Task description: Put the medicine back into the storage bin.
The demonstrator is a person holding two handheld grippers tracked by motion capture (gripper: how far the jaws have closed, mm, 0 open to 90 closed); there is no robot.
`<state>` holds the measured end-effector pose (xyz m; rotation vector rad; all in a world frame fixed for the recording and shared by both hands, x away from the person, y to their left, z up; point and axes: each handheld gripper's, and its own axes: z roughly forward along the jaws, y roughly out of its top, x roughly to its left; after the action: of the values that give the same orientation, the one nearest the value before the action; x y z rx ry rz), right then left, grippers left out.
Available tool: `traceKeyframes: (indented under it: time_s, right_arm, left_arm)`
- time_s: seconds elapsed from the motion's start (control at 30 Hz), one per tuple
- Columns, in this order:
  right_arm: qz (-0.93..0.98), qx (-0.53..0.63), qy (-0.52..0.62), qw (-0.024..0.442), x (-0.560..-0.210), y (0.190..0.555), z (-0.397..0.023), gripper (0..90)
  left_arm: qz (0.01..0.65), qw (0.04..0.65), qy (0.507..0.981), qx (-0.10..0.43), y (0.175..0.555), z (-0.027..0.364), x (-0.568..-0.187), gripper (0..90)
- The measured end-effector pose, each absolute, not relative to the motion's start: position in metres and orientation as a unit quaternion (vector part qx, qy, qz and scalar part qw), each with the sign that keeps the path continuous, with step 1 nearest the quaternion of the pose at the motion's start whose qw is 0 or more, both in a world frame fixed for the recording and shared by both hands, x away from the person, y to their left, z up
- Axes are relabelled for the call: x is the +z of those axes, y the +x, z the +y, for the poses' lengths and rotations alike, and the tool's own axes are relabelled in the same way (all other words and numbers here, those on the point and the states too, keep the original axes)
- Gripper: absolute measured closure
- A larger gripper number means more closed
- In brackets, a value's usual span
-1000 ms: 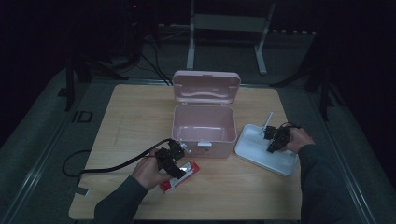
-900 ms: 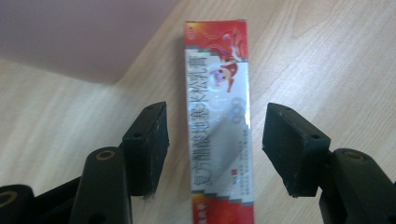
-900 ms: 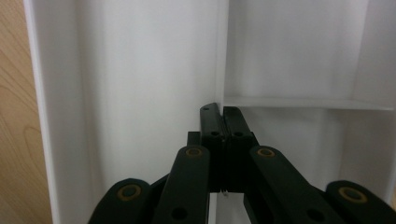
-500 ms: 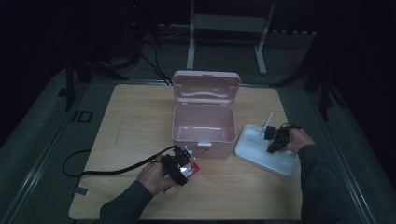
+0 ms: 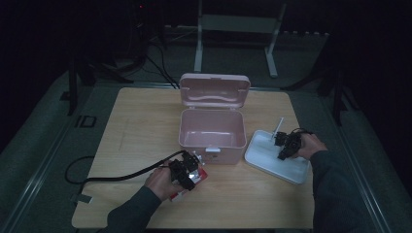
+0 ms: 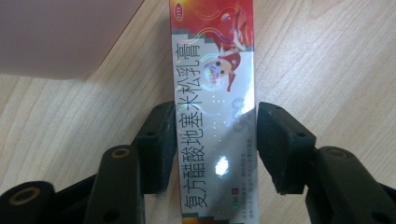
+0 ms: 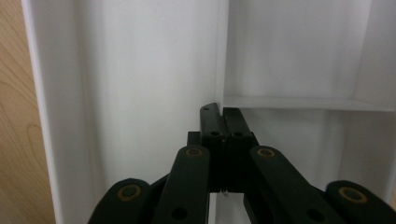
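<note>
Left fingers [image 6: 158, 140] now straddle the red carton [image 6: 214, 112], touching or nearly touching its sides; the left gripper [image 5: 187, 173] has slid in toward the pink box [image 5: 211, 128], so a lift looks close. Right gripper [image 7: 223, 122], fingers pressed together on a divider, stays in the white tray [image 5: 265, 156] on the bench [image 5: 136, 126].

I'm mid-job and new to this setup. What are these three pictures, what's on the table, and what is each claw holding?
No robot here: a person holds a two-jaw gripper in each hand. One camera looks down from above; one rides on each gripper, looking along its jaws. On the wooden table stand an open pink box and a white tray. The left gripper straddles a red and silver medicine carton, jaws at its sides, not visibly squeezing. The right gripper is shut on the tray's inner divider.
</note>
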<state>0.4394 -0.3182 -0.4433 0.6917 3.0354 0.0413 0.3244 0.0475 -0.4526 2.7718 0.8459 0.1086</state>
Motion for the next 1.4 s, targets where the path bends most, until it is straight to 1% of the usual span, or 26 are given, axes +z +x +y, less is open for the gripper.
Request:
traceKeyframes:
  time_s: [0.23,0.47,0.67,0.87,1.03,1.17,1.27,1.4]
  right_arm:
    - [0.975,0.013,0.221,0.014,-0.443,0.44,-0.318,89.4]
    - [0.975,0.01,0.222,0.01,-0.445,0.439,-0.318,89.4]
    - [0.975,0.01,0.222,0.01,-0.445,0.439,-0.318,89.4]
    - [0.975,0.01,0.22,0.009,-0.446,0.439,-0.318,89.5]
    - [0.975,0.008,0.221,0.008,-0.447,0.439,-0.318,89.4]
    - [0.975,0.007,0.221,0.007,-0.448,0.439,-0.318,89.4]
    - [0.975,0.007,0.221,0.007,-0.448,0.439,-0.318,89.4]
    - [0.975,0.009,0.223,0.005,-0.448,0.439,-0.318,89.4]
  left_arm:
    - [0.275,0.12,0.953,0.043,0.325,0.047,-0.452,50.2]
    - [0.219,0.104,0.968,0.065,0.326,0.051,-0.451,50.6]
    - [0.163,0.111,0.978,0.069,0.326,0.054,-0.451,50.7]
    - [0.142,0.103,0.982,0.07,0.329,0.058,-0.448,50.8]
    - [0.127,0.11,0.984,0.059,0.331,0.063,-0.438,50.9]
    - [0.123,0.115,0.984,0.062,0.331,0.067,-0.431,50.9]
    - [0.105,0.11,0.986,0.065,0.331,0.069,-0.424,51.0]
    - [0.09,0.123,0.986,0.061,0.331,0.071,-0.413,51.0]
